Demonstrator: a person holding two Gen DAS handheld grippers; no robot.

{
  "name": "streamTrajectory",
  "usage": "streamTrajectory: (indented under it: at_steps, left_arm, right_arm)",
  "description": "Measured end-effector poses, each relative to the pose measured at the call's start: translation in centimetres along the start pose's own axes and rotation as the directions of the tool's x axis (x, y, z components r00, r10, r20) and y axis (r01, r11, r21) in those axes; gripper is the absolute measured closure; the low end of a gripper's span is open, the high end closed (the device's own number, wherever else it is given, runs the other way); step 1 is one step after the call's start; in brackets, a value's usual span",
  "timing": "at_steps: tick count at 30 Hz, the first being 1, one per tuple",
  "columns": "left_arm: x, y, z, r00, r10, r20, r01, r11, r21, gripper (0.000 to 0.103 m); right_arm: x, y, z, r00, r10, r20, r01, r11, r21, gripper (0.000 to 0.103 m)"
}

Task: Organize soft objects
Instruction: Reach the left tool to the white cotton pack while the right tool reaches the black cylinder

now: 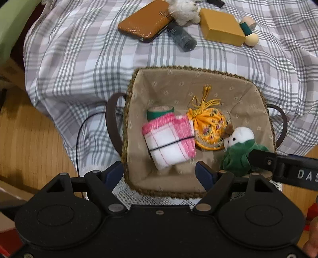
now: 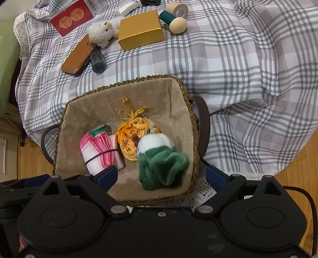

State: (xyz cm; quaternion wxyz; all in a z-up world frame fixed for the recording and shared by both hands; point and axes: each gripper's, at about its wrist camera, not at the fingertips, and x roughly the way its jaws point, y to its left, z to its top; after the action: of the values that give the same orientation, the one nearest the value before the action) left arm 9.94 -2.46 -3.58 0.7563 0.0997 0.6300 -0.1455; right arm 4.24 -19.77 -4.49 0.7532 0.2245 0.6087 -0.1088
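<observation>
A lined wicker basket (image 1: 137,79) (image 2: 186,95) sits on the plaid cloth. In it lie a pink-and-white folded towel (image 1: 169,142) (image 2: 95,150), a yellow embroidered pouch (image 1: 208,127) (image 2: 129,135), a green roll (image 1: 159,112) and a green-and-white plush toy (image 1: 238,150) (image 2: 161,160). My left gripper (image 1: 159,172) is open and empty over the basket's near edge. My right gripper (image 2: 161,174) is open, its fingers on either side of the plush but apart from it. A white fluffy plush (image 1: 184,12) (image 2: 103,31) lies farther back on the cloth.
On the cloth behind the basket lie a brown case (image 2: 77,55), a dark bottle (image 2: 97,59), a gold box (image 2: 141,29), a green-and-cream wooden piece (image 2: 174,20), a tape roll (image 2: 176,8) and a red card (image 2: 71,15). Wooden floor lies on both sides.
</observation>
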Motion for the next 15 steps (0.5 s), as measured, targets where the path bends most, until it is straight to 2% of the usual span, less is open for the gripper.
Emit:
streamTrajectory:
  at_steps: [7,15]
  left_arm:
    - [-0.3,-0.5,2.9,1.000,-0.004,0.020,0.003,0.998,0.062,0.027]
    - [-0.1,-0.9,7.8,0.998,0.005,0.069,-0.012,0.995,0.095,0.027]
  right_arm:
    - [-1.1,0.1,4.0,1.000,0.009,0.021,-0.009,1.000,0.003,0.006]
    - [-2.2,1.2,10.4,0.995,-0.002,0.100,0.004,1.000,-0.017,0.005]
